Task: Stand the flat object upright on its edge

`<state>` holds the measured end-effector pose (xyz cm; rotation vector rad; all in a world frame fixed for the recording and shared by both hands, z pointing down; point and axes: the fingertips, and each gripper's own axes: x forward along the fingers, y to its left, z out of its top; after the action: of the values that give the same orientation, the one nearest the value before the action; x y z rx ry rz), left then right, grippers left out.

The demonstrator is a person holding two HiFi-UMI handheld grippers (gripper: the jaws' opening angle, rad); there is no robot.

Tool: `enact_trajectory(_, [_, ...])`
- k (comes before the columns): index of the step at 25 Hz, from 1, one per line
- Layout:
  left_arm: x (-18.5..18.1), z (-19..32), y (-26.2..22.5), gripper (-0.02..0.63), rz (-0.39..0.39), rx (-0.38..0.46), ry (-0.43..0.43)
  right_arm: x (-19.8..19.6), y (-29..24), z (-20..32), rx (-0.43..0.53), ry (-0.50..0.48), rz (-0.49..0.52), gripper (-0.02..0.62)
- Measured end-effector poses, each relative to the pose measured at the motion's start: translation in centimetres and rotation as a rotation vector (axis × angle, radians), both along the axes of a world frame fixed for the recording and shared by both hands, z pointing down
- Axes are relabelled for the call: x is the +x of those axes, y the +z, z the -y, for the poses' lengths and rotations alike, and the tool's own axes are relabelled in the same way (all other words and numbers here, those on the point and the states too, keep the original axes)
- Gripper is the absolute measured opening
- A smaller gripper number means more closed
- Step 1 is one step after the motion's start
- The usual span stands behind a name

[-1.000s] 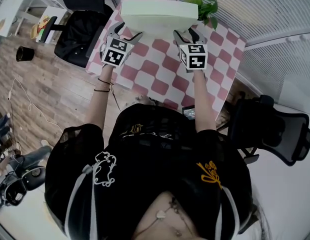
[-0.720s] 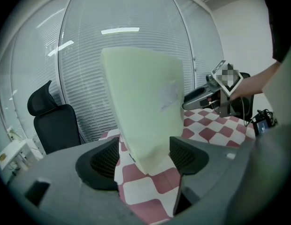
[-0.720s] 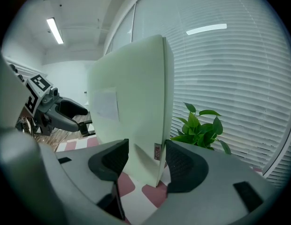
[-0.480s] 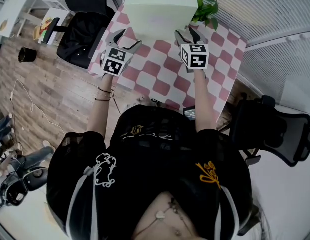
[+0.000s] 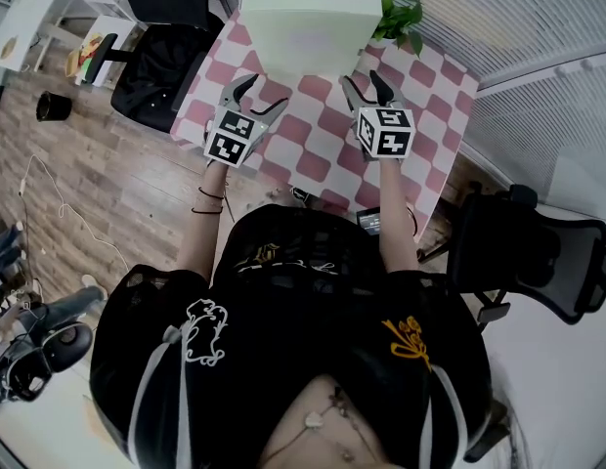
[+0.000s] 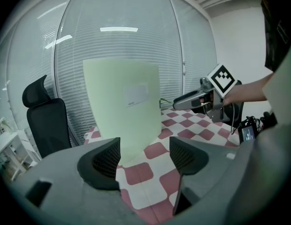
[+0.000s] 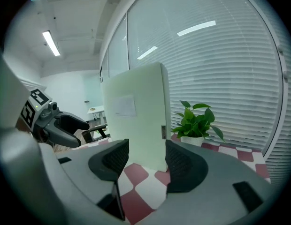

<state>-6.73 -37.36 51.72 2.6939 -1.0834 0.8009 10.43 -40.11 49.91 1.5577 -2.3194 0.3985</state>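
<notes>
Both wide-open: L hand-held gripper (image 5: 267,90), R hand-held gripper (image 5: 360,76) (now clear of upright box (image 5: 308,27)).

We are reading no text anywhere: the white label (image 6: 136,95) on the pale green box (image 6: 112,121) is showing too blurred, and the left cube (image 5: 233,137) and right cube (image 5: 385,131) are bearing only square markers.

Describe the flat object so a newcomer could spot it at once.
Find the pink-and-white checked table. At its far end, beside the potted plant, stands the flat pale green box. It is the only tall, plain slab there, upright on its edge.
</notes>
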Motion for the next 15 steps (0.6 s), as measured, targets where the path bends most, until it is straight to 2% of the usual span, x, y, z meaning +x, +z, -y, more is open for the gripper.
enact_trajectory(9, [2.4,-5.5,-0.9,0.334,-0.065,-0.021,0.0,0.3,-0.5,-7.5,0.004,-0.048,0.013,0.218])
enact_trajectory(15, [3.6,-10.1,-1.1,0.334,-0.107,-0.045,-0.022,0.3,-1.5,-13.1,0.016,-0.077,0.043,0.174])
